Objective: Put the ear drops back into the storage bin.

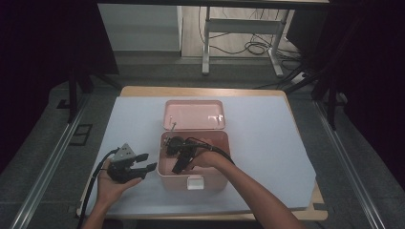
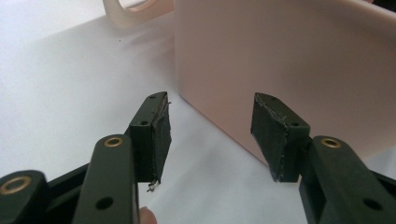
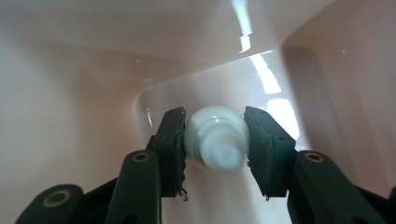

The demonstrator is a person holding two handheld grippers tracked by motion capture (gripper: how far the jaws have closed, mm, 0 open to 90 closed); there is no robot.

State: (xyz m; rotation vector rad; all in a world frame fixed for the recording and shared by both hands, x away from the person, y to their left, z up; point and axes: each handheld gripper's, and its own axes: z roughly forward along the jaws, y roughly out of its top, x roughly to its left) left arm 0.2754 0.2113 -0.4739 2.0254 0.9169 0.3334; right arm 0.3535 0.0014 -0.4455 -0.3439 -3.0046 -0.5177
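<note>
Left tongs (image 2: 210, 130) open, nothing between the pads; pink box (image 2: 289, 65) wall just ahead, standing on white counter (image 2: 70, 93); box handle (image 2: 135, 11) at top edge.

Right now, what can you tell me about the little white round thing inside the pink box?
The small white rounded plastic-looking bottle seems smooth and glossy, with a narrower cap end pointing at the camera, slightly blurred. It sits between the two black pads of the right tool, which press on its sides, low inside the open pink plastic box, near its shiny floor.
</note>
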